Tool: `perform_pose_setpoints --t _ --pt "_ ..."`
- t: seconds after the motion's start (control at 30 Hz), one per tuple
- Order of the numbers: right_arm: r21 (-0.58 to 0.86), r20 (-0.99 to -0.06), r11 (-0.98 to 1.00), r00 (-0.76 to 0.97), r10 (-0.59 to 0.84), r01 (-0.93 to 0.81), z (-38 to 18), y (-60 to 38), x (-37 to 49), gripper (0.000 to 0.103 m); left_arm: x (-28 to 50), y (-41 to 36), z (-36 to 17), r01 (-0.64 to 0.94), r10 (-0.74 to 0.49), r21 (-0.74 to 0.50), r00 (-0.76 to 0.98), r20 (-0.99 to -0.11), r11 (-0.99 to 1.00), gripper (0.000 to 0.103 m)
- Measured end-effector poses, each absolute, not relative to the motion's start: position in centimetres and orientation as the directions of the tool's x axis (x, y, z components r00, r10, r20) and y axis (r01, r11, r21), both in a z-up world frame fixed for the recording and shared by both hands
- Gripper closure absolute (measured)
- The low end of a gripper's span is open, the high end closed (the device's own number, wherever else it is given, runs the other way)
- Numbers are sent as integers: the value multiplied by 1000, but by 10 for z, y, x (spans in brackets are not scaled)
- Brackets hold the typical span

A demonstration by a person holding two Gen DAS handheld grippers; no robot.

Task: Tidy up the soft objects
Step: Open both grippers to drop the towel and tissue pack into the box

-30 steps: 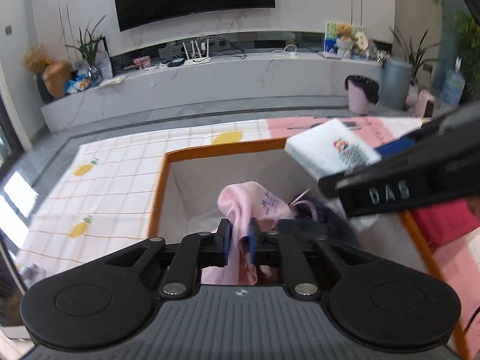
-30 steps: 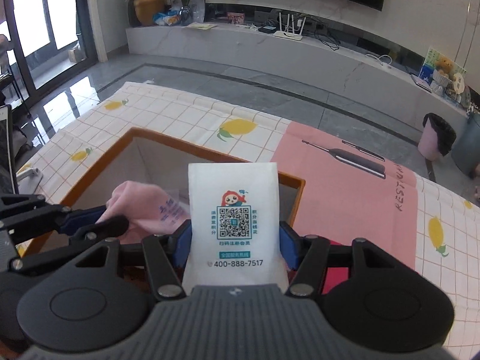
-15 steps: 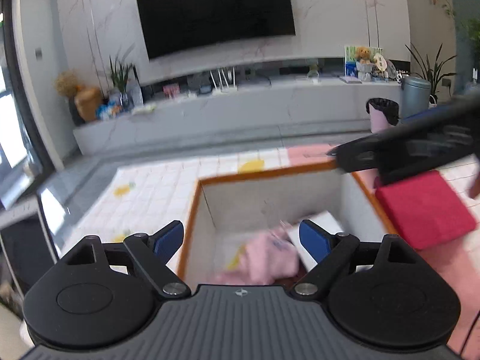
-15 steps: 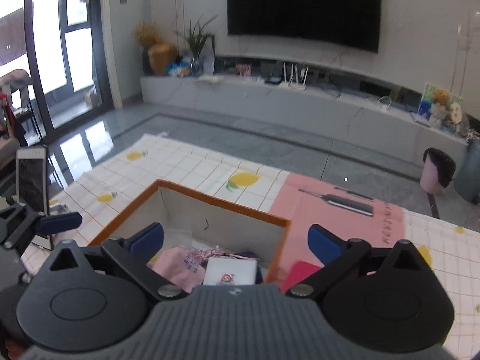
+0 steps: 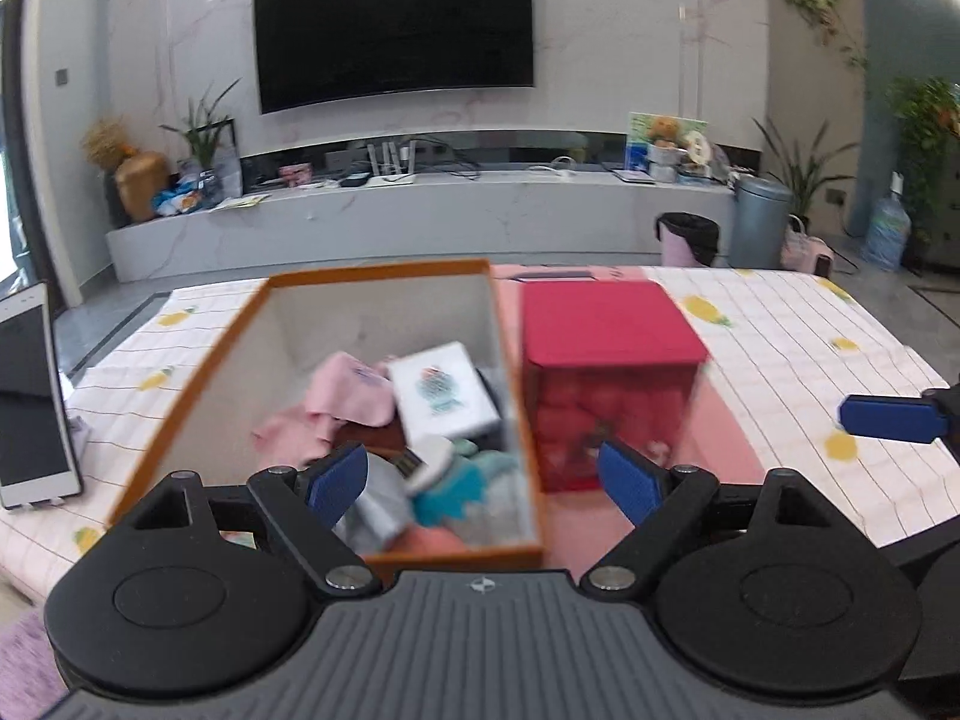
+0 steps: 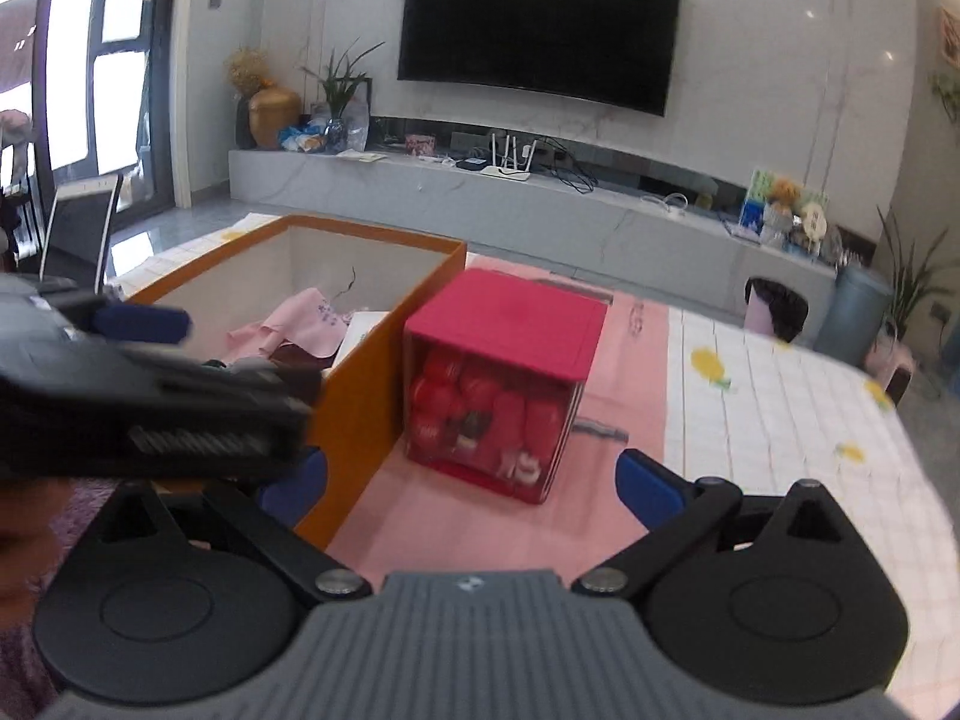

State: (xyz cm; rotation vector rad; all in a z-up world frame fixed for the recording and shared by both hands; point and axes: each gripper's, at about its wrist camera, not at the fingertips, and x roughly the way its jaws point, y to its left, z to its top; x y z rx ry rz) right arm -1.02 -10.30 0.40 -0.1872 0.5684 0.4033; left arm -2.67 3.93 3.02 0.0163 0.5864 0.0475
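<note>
- Counter, checked cloth.
- Orange box: pink cloth, white packet, teal item.
- Red box beside it.
- Left tool, right tool: both spread, empty.

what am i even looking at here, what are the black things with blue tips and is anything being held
There is no robot here. A person holds one hand-held gripper in each hand, and each picture comes from a camera on a gripper, looking along its fingers. The left gripper and the right gripper both stand open and hold nothing. On the checked tablecloth sits an orange-edged box with soft things inside: a pink cloth, a white tissue pack and something teal. Beside it stands a red box. A phone is propped at the left.
</note>
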Motion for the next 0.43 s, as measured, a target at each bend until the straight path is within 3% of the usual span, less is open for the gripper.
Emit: perform_pose_setpoints --t 0.43 --pt "31 -534 933 783 318 -358 -11 -125 -17 3 -40 29 23 -17 16 3 880 -474 1000 1"
